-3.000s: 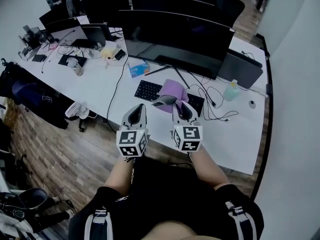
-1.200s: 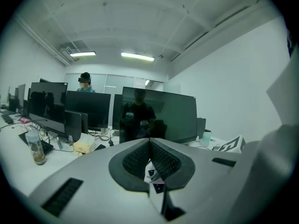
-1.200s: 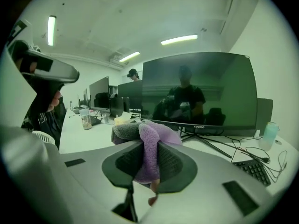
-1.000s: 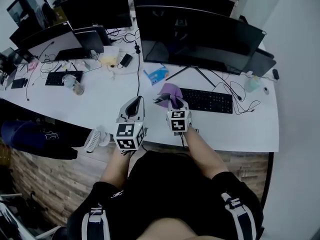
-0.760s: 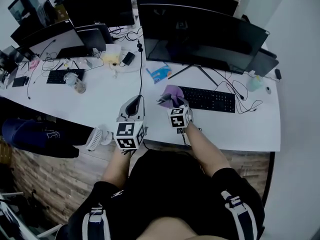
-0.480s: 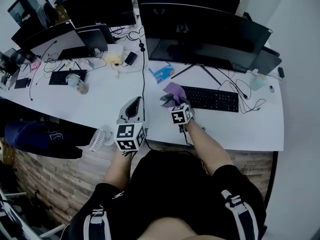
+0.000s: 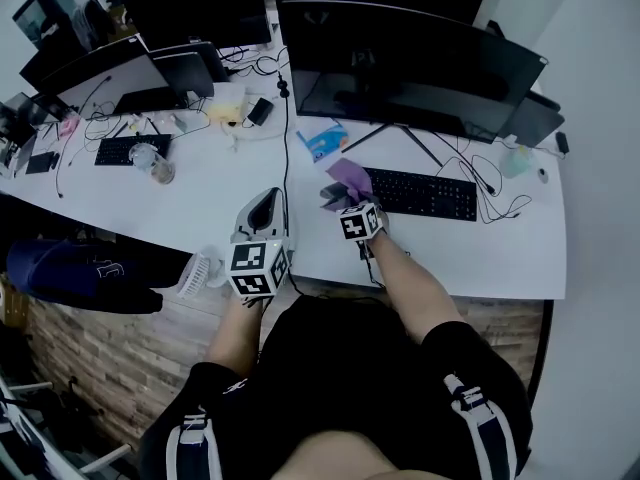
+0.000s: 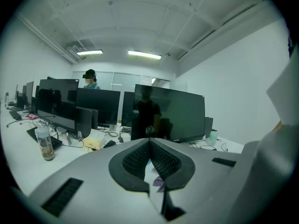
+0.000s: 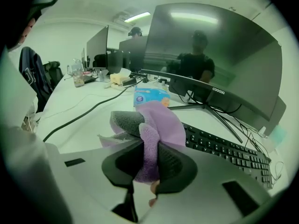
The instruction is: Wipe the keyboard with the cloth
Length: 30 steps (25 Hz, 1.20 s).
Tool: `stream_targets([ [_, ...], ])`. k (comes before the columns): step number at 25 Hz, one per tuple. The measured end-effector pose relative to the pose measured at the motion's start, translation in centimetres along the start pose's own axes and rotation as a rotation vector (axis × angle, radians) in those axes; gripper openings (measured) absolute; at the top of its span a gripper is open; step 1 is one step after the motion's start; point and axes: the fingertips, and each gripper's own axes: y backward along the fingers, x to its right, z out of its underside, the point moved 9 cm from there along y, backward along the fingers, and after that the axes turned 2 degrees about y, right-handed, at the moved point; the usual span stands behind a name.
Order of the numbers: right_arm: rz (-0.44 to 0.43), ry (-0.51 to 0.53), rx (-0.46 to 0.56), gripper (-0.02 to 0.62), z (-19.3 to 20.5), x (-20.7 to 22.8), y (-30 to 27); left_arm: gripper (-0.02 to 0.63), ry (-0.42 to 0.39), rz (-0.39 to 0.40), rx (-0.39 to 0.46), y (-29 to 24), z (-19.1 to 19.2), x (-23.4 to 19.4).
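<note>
My right gripper (image 7: pixel 343 196) is shut on a purple and grey cloth (image 7: pixel 346 179), bunched between its jaws and sticking out ahead of them (image 9: pixel 156 129). It hovers over the white desk (image 7: pixel 220 193) just left of the black keyboard (image 7: pixel 425 193), whose left end lies right of the cloth (image 9: pixel 224 148). My left gripper (image 7: pixel 262 211) is shut with nothing in it, held above the desk's front edge, left of the right gripper; its jaws (image 8: pixel 150 160) meet in the left gripper view.
A large black monitor (image 7: pixel 410 68) stands behind the keyboard on a thin stand. A blue packet (image 7: pixel 322 141) lies left of the stand. A black cable (image 7: pixel 284 138) runs down the desk. More monitors, a second keyboard (image 7: pixel 118 150) and a bottle (image 7: pixel 150 163) are to the left.
The right gripper with the cloth has moved forward and slightly right, closer to the keyboard's left end. The left gripper has stayed about where it was.
</note>
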Motion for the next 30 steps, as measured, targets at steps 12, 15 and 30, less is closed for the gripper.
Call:
stream_targets([
  [12,-0.025,0.001,-0.071,0.092,-0.1,0.9,-0.1,0.012,-0.004,0.04,-0.022,-1.2,0.2,2.5],
  [15,-0.031,-0.002,-0.084,0.092,0.0,1.5,0.1,0.012,0.001,0.039,-0.026,-1.5,0.2,3.3],
  [30,-0.027,0.015,-0.1,0.092,3.4,7.3,1.9,0.012,0.006,0.053,-0.036,-3.9,0.3,9.8],
])
